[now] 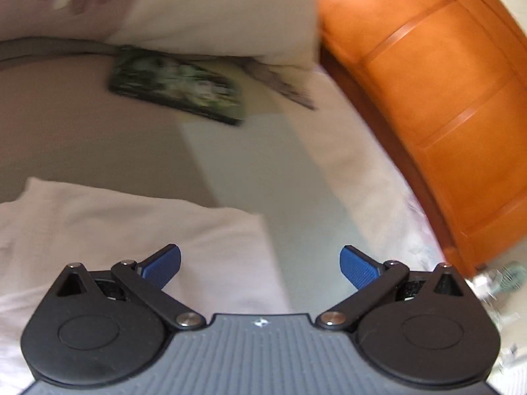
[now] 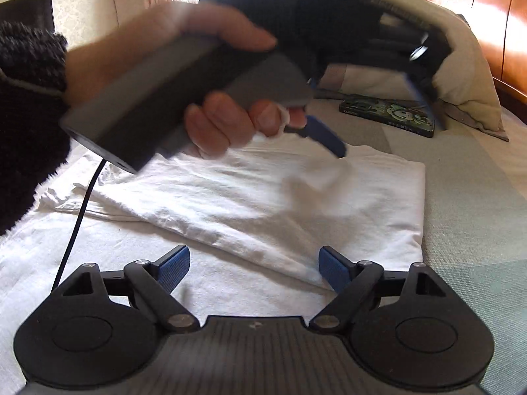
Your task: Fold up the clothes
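White folded garment point(image 2: 250, 197) (far edge blurred), left tool point(image 1: 260, 265) spread, empty

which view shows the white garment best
The right wrist view: the folded white garment spreads across the bed, its far edge, right side and top fold visible, partly behind the left gripper. The left wrist view catches only one blurred corner.
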